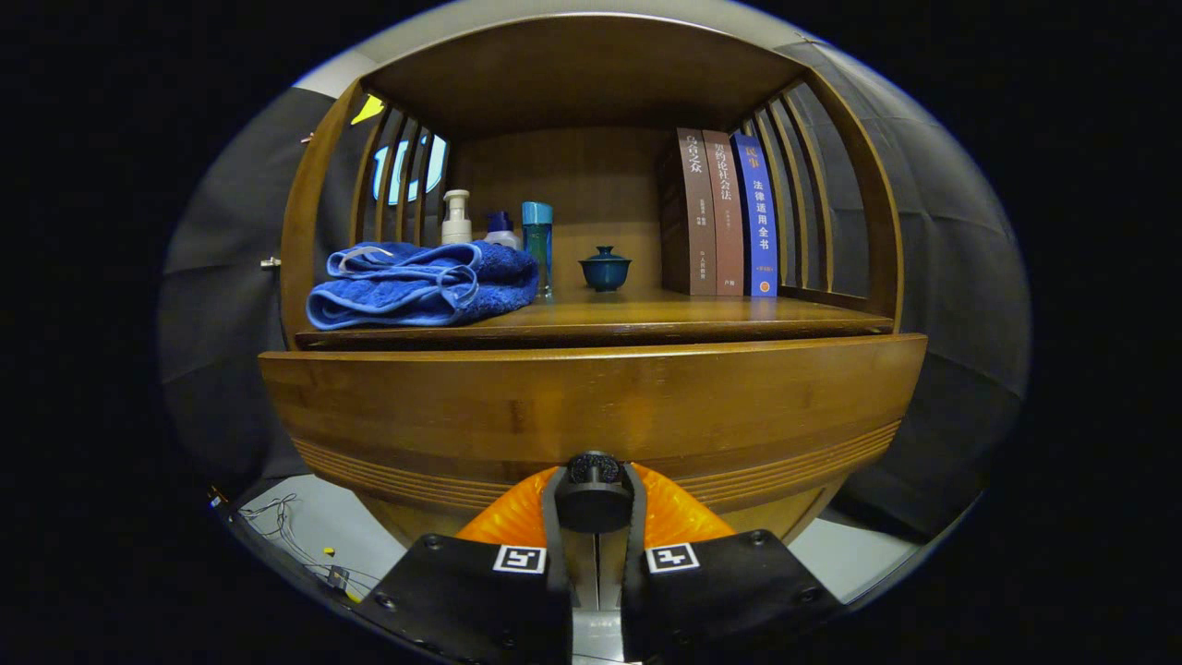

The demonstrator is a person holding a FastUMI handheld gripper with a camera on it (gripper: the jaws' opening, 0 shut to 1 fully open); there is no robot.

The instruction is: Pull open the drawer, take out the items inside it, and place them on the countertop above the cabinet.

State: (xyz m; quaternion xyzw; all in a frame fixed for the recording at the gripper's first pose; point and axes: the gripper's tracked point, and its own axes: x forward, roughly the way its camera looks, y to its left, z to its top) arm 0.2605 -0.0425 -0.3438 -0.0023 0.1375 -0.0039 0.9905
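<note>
Gripper (594, 503), bottom centre: fingers pinched onto a round dark knob (593, 489); drawer (591, 406), centre, glossy curved wood with a ribbed lower band; countertop (646, 314) above: folded blue terry towel (420, 284), bottles (537, 242), lidded teal cup (605, 268), three upright books (729, 214) with Chinese-lettered spines.

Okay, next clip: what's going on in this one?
A handheld gripper is closed around the dark round knob on the front of a wooden cabinet's drawer. The drawer front stands forward of the countertop edge, so it looks partly pulled, though its inside is hidden. On the countertop sit a folded blue towel, some bottles, a small lidded cup and three upright books.
</note>
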